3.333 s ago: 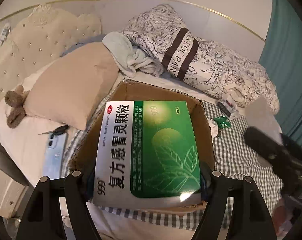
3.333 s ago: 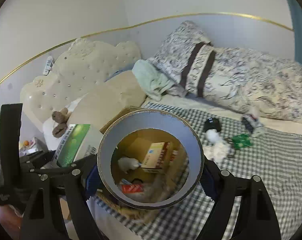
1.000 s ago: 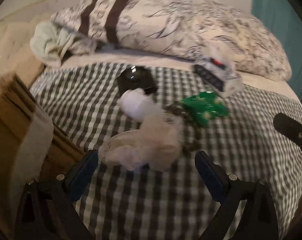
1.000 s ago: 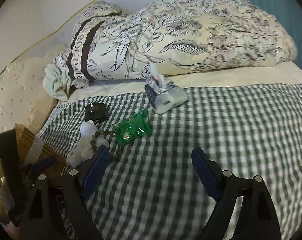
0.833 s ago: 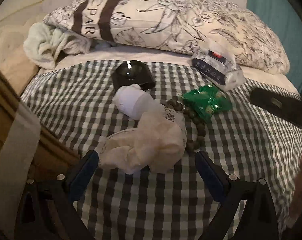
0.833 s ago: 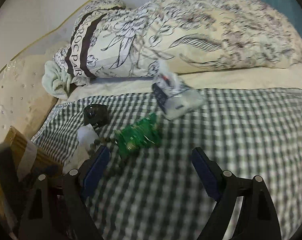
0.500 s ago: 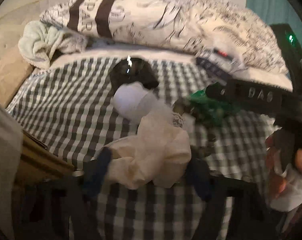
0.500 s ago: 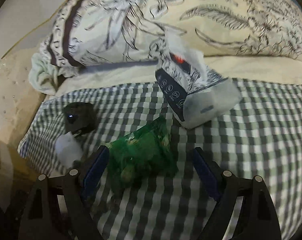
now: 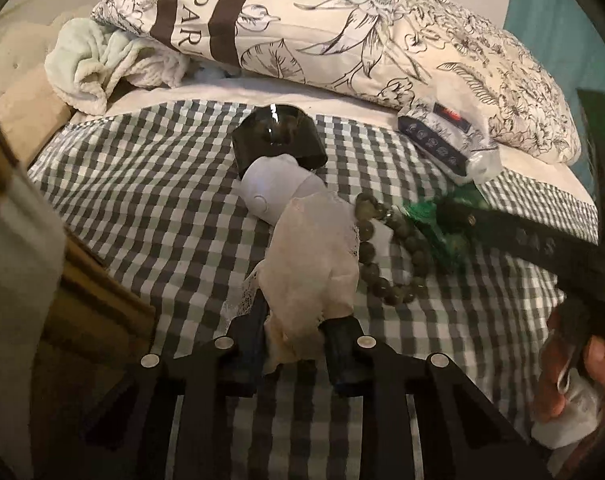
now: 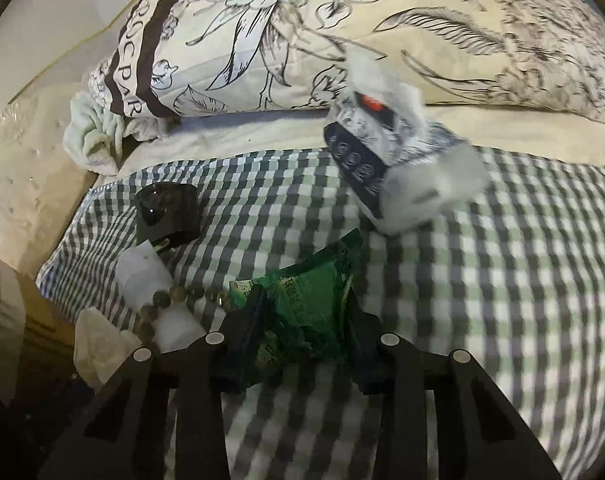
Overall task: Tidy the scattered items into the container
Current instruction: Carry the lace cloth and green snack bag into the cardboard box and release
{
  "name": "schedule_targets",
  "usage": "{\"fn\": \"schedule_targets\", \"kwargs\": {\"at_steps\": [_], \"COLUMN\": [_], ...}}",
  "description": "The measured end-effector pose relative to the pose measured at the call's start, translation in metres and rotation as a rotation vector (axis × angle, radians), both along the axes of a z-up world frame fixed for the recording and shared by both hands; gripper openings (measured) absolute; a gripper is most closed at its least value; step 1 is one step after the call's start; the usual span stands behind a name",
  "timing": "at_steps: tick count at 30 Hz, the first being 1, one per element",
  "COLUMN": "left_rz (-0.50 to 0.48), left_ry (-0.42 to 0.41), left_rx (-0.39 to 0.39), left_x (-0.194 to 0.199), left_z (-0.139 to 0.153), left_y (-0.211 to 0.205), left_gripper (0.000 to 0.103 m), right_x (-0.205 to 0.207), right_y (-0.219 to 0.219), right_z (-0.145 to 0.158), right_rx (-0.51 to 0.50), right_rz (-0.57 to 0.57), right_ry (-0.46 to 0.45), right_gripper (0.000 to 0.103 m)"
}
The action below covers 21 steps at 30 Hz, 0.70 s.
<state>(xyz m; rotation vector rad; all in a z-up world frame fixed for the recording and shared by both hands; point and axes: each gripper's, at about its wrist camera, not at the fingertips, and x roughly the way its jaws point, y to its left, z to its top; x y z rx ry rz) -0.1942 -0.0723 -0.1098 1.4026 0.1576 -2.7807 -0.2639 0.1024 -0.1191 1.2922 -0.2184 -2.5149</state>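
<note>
Checked grey-and-white bedding [image 9: 150, 200] covers the bed where the scattered items lie. Taking the black glossy box [image 9: 278, 144] as the landmark: a white rounded object [image 9: 274, 188] touches its near side, and nearer still lies a crumpled cream cloth with lace trim [image 9: 314, 264]. The left gripper [image 9: 294, 332] has just been closing, and its fingers [image 9: 252, 320] now press on the near end of that cloth from both sides. A string of dark beads [image 9: 382, 272] curls just right of the cloth.

Further right of the box lies a green foil packet [image 10: 302, 312]. The right gripper [image 10: 302, 336] has just been closing too, and its fingers [image 10: 246, 320] squeeze the packet's near half between them. Beyond the packet, a white-and-navy tissue pack [image 10: 394, 164] rests against the floral pillow [image 10: 342, 32]. Left of the box, at the bed's edge, stands the cardboard container [image 9: 90, 300], with a pale green towel [image 9: 98, 64] behind it.
</note>
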Motion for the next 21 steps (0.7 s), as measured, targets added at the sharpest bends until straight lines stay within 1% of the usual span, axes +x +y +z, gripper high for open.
{"fn": "schedule_targets", "kwargs": {"at_steps": [5,12,21], "left_rz": [-0.012,-0.053,-0.07], "left_ry": [0.03,0.037,0.046], "left_rx": [-0.015,-0.016,0.021], "left_x": [0.016,0.047,0.092], "left_z": [0.022,0.047,0.093], "left_y": [0.012,0.036,0.047], "left_gripper": [0.025,0.025,0.025], "right_x": [0.031,0.081,0.151], "right_y": [0.015,0.036,0.051], "right_z": [0.019,0.058,0.111], "right_rx": [-0.015,-0.031,-0.025], "right_rz": [-0.005,-0.019,-0.035], "right_ry": [0.023,0.074,0.145], "right_gripper": [0.036,0.036,0.036]}}
